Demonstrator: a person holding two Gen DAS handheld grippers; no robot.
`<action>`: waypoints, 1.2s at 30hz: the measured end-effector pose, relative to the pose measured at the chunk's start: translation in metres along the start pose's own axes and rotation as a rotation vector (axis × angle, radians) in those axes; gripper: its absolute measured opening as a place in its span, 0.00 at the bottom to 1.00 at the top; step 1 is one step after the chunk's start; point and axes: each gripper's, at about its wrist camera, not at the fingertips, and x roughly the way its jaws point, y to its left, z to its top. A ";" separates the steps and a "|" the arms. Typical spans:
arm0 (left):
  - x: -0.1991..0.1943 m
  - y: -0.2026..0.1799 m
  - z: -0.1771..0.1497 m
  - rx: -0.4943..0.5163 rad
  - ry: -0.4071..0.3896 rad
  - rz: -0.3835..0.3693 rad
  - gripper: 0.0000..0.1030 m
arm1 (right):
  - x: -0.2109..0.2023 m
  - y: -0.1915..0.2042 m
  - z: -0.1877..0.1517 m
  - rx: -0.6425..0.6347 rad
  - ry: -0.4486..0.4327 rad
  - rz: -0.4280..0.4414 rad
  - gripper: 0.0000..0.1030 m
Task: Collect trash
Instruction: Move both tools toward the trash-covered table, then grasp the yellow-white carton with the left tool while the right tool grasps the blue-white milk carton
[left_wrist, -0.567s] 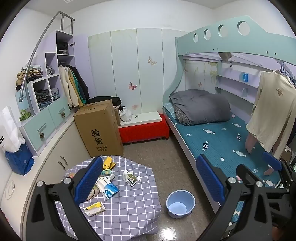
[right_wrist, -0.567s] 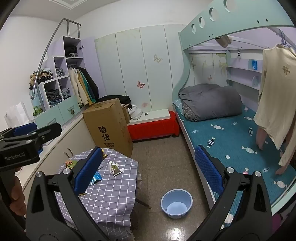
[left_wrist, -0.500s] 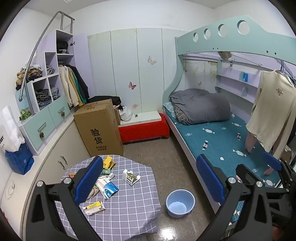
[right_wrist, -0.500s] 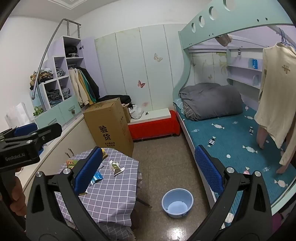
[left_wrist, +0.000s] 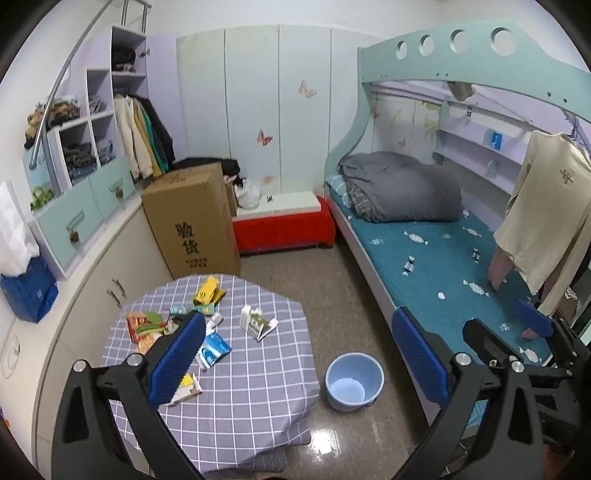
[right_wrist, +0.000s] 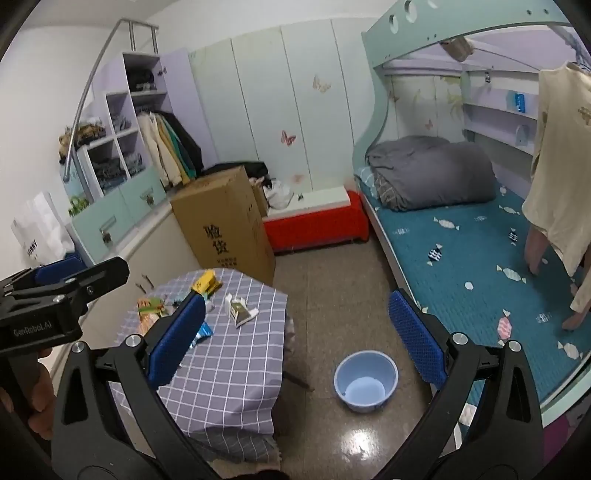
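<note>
Several pieces of trash lie on a small table with a purple checked cloth (left_wrist: 240, 387): a yellow wrapper (left_wrist: 207, 289), a white torn carton (left_wrist: 255, 322), a blue-white packet (left_wrist: 214, 349), a red-green packet (left_wrist: 142, 323). A light blue bucket (left_wrist: 354, 380) stands on the floor right of the table; it also shows in the right wrist view (right_wrist: 365, 380). My left gripper (left_wrist: 297, 360) is open and empty, high above the table. My right gripper (right_wrist: 295, 334) is open and empty, above the table's right edge. The white carton (right_wrist: 238, 310) shows there too.
A tall cardboard box (left_wrist: 192, 221) stands behind the table, a red bench (left_wrist: 284, 225) beyond it. A bunk bed with a teal mattress (left_wrist: 443, 266) fills the right side. Cabinets and shelves (left_wrist: 85, 206) line the left wall. The floor (left_wrist: 306, 280) runs between.
Both grippers have shifted slightly forward and down toward the table; the table and bucket look a little closer. Nothing was grasped or moved.
</note>
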 end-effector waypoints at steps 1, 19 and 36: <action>0.006 0.005 -0.004 -0.006 0.010 -0.003 0.96 | 0.005 0.004 -0.001 -0.005 0.013 0.000 0.95; 0.177 0.199 -0.123 0.021 0.410 0.078 0.96 | 0.208 0.120 -0.074 -0.161 0.388 0.039 0.95; 0.288 0.237 -0.192 0.332 0.537 -0.092 0.95 | 0.316 0.173 -0.123 -0.078 0.562 -0.033 0.95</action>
